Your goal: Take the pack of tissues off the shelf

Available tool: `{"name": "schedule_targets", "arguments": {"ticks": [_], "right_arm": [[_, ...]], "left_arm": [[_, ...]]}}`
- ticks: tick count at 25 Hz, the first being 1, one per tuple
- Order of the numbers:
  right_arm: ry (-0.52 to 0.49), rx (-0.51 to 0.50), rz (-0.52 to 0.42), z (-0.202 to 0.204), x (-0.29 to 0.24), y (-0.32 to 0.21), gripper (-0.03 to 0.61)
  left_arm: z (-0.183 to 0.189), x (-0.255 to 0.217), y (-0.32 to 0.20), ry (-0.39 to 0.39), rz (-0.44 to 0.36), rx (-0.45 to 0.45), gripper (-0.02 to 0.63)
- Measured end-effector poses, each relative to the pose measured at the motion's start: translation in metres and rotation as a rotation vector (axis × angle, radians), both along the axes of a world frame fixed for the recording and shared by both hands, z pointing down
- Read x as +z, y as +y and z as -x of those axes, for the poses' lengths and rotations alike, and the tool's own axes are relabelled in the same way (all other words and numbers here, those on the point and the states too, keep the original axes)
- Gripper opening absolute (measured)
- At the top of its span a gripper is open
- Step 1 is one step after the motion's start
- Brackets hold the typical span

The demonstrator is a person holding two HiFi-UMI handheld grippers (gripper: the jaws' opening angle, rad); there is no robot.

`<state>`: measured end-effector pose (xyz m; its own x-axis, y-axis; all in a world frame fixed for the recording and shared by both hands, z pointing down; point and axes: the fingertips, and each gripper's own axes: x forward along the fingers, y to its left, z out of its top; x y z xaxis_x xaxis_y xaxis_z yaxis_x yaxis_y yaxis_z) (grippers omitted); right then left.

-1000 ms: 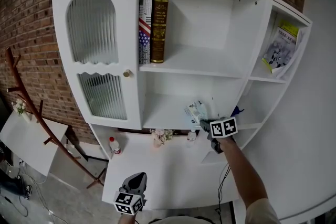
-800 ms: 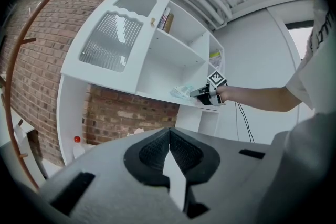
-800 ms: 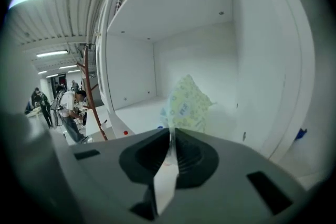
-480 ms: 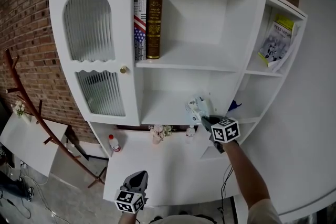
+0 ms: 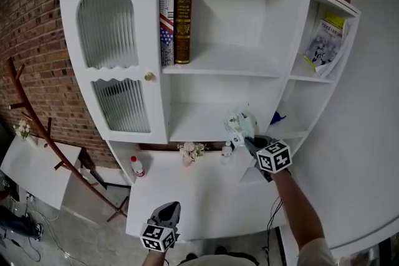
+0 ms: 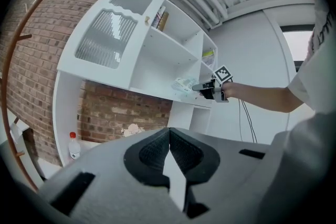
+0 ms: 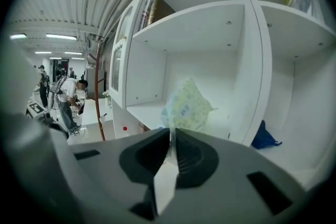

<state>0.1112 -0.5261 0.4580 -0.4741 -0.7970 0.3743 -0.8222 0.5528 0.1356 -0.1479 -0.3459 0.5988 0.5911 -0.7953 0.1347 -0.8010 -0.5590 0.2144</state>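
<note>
The pack of tissues [image 5: 239, 127], a pale green-and-white soft pack, hangs in the air just in front of the lower shelf [image 5: 196, 123] of the white cabinet. My right gripper [image 5: 247, 141] is shut on the pack's lower edge. In the right gripper view the pack [image 7: 186, 107] sticks up from between the closed jaws of the right gripper [image 7: 172, 136]. The left gripper view shows the pack [image 6: 184, 84] from afar. My left gripper [image 5: 166, 213] hangs low in front of the desk, shut with nothing in it, as the left gripper [image 6: 169, 136] shows in its own view.
Two books [image 5: 176, 25] stand on the upper shelf and a magazine [image 5: 324, 43] leans in the right side bay. A blue thing [image 5: 277, 116] lies in the lower right bay. On the desk top [image 5: 199, 196] stand a red-capped bottle [image 5: 137, 166] and small flowers [image 5: 190, 151]. People [image 7: 65, 97] stand far off.
My right gripper has drawn back a little toward me and to the right, carrying the pack away from the lower shelf. The left gripper has stayed low.
</note>
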Motion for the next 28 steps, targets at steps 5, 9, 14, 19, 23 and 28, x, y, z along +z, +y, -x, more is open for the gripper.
{"name": "schedule_targets", "arguments": {"ticks": [5,9,14,19,23,28], "right_arm": [[0.024,0.007,-0.014,0.001,0.001,0.017,0.035],[0.020,0.021,-0.026,0.000,-0.001,0.032,0.037],[0.006,0.042,-0.039,-0.006,-0.004,0.052,0.035],[0.003,0.071,-0.037,-0.019,0.001,0.073,0.037],[0.004,0.100,-0.032,-0.035,0.008,0.089,0.037],[0.009,0.122,-0.027,-0.057,0.018,0.104,0.037]], "left_arm": [[0.007,0.003,0.008,-0.002,0.004,0.008,0.025],[0.013,0.004,0.012,-0.003,0.002,0.016,0.025],[0.015,0.003,0.015,-0.009,-0.003,0.034,0.025],[0.014,0.004,0.016,-0.025,-0.003,0.056,0.025],[0.012,0.002,0.014,-0.025,-0.010,0.057,0.025],[0.004,0.002,0.015,-0.023,-0.007,0.050,0.025]]}}
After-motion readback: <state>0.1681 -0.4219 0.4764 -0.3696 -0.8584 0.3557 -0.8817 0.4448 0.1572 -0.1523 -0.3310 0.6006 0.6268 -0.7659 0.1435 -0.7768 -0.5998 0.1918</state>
